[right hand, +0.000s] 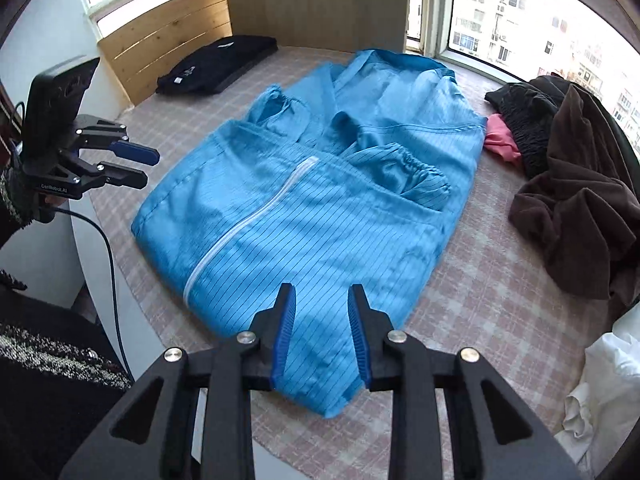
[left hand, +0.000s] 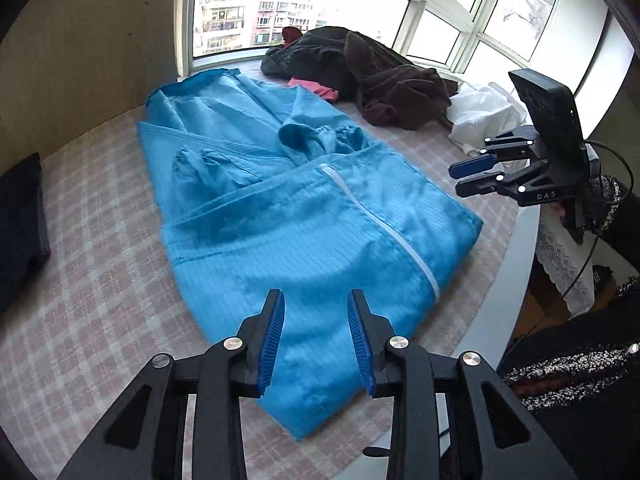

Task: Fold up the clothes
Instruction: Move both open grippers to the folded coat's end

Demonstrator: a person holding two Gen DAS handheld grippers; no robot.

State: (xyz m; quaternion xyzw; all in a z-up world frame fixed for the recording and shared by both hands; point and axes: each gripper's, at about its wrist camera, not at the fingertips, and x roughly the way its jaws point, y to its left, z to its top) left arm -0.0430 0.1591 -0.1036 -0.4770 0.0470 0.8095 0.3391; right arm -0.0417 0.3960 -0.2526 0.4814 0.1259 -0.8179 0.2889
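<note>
A blue striped garment (left hand: 320, 220) (right hand: 320, 208) with a white zipper (left hand: 384, 228) (right hand: 240, 232) lies flat on the checked tablecloth (left hand: 100, 300) (right hand: 480, 312). Both elastic-cuffed sleeves are folded in over its chest. My left gripper (left hand: 316, 296) (right hand: 146, 168) is open and hovers over the garment's near hem corner, holding nothing. My right gripper (right hand: 321, 290) (left hand: 458, 180) is also open. It hangs above the other side of the hem, and no cloth is pinched between its fingers.
A heap of dark brown and black clothes (left hand: 360, 64) (right hand: 572, 184) with a pink piece (left hand: 316, 88) (right hand: 500, 140) lies by the window. White cloth (left hand: 480, 120) (right hand: 600, 392) sits beside it. A folded black garment (left hand: 20, 220) (right hand: 216, 64) rests near the wooden wall. The table's rounded edge (left hand: 504, 280) (right hand: 92, 240) is close.
</note>
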